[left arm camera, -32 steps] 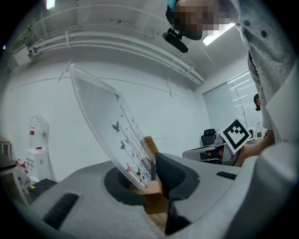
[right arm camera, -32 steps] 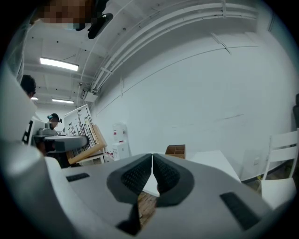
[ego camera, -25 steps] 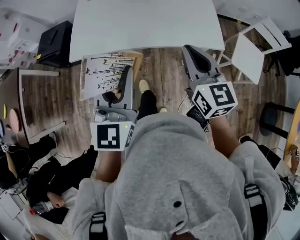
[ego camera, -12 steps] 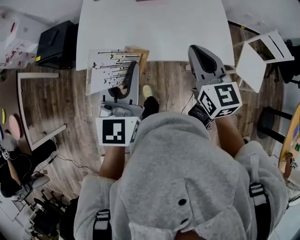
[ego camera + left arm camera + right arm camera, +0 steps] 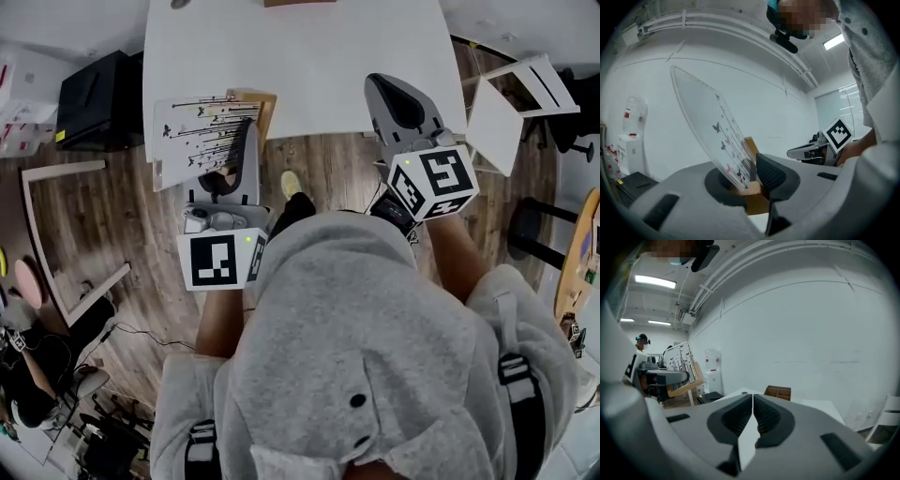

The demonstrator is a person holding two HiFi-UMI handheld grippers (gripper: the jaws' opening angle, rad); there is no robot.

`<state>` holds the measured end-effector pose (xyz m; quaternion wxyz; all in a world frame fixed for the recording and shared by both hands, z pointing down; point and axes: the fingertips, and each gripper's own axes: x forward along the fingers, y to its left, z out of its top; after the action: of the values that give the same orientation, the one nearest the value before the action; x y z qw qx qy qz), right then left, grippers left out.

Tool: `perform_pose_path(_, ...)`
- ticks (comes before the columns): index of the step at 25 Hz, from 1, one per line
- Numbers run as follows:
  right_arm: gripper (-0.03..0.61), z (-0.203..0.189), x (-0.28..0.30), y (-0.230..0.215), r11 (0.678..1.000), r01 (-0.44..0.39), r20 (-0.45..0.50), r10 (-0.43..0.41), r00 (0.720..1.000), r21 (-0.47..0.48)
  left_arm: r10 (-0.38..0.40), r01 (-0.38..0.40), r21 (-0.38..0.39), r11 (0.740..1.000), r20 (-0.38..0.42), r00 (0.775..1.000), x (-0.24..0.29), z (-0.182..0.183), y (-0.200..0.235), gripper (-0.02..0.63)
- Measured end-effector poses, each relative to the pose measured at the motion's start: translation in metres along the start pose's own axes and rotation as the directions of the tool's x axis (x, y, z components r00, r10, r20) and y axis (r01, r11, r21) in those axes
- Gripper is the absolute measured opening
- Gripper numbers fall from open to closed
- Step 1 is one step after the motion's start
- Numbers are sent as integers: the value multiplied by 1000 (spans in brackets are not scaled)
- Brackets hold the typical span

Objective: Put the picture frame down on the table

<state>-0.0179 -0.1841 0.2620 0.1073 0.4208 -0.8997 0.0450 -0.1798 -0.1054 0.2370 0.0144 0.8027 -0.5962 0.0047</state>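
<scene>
The picture frame [image 5: 202, 136] is being held by the left gripper [image 5: 246, 157]; in the left gripper view the frame [image 5: 712, 136] is being squeezed low down between the two jaws of that gripper [image 5: 746, 177], with the clear front and its little butterflies on one side and the wooden back on the other; the frame is being carried tilted, not flat

The right gripper [image 5: 394, 94] is being held out over the near edge of the table [image 5: 309, 56]; its jaws are being pressed tight together [image 5: 753, 408] and nothing is being held between them, so it is not being used for this job right now

From the head view, the frame is being held over the near left corner of the table, with part of it hanging out over the wooden floor [image 5: 112, 216]; it looks like it is being held up in the air and is not being rested on the table top yet, though a touch cannot be ruled out from above

So the carrying part is being finished and the putting down is not done; the frame is being brought to the right place, but it is yet to be lowered onto the white top and let go; plenty of bare table is being left free in front of it, and the wooden box [image 5: 777, 392] at the far side is well apart from it
</scene>
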Motion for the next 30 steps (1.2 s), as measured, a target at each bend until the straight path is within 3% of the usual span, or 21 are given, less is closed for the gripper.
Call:
perform_pose_path(17,28,1,25,-40,996,86,-2,-86,996,7,-107,107,1,994,-41,993,57,-12,4,83)
perform_pose_path(30,28,-20,79,-101,992,65,-54,-59,997,110,-73,75,12,997,-140,987,144,-35,18,83)
